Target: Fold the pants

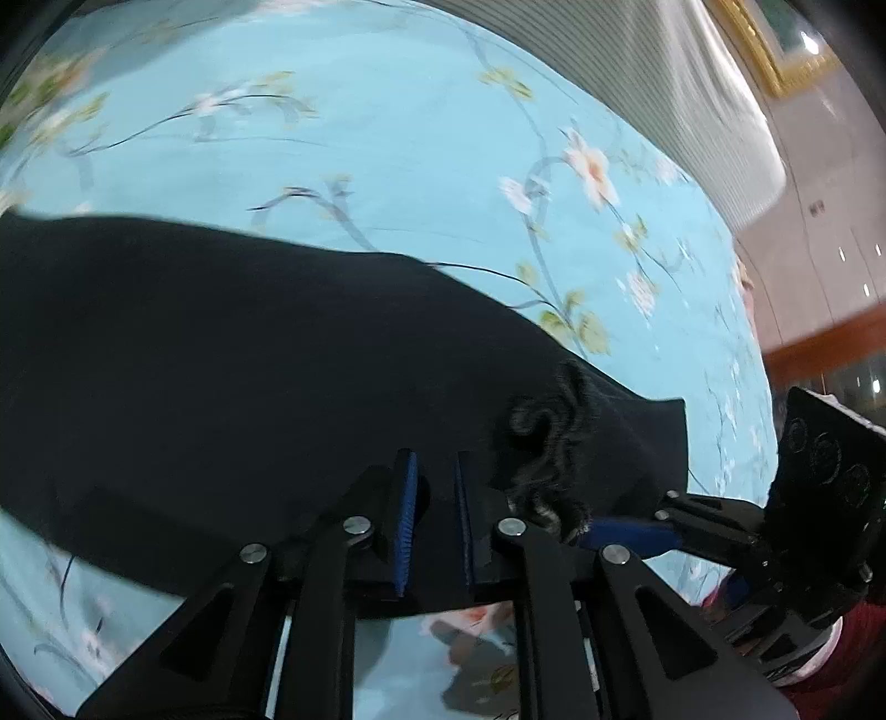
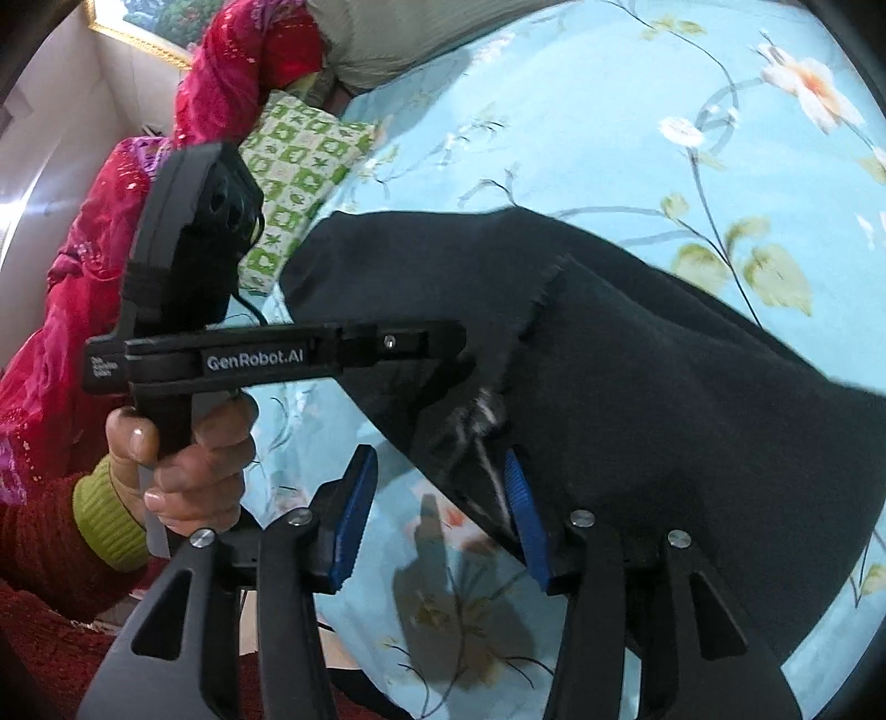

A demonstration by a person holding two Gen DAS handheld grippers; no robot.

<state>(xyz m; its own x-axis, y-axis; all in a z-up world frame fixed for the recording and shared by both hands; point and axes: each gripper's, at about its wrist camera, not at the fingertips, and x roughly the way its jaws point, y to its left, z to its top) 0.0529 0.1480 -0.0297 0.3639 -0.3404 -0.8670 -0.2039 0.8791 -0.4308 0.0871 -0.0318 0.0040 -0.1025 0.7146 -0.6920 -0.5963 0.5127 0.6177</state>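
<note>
The black pants (image 1: 221, 354) lie across a light blue flowered bedsheet (image 1: 398, 155). My left gripper (image 1: 434, 498) is shut on a fold of the pants near the gathered waistband (image 1: 548, 443), with black cloth between its blue pads. In the right wrist view the pants (image 2: 664, 399) hang lifted over the sheet (image 2: 581, 111). My right gripper (image 2: 437, 498) is open, its right pad against the pants' edge by a white drawstring (image 2: 487, 421), its left pad free. The left gripper (image 2: 454, 354) shows there too, gripping the pants' edge.
A green and white patterned pillow (image 2: 299, 166) and a red quilt (image 2: 111, 232) lie at the bed's far left end. A grey ribbed headboard (image 1: 664, 72) and a framed picture (image 1: 775, 50) stand behind the bed. The person's hand (image 2: 177, 459) holds the left gripper's handle.
</note>
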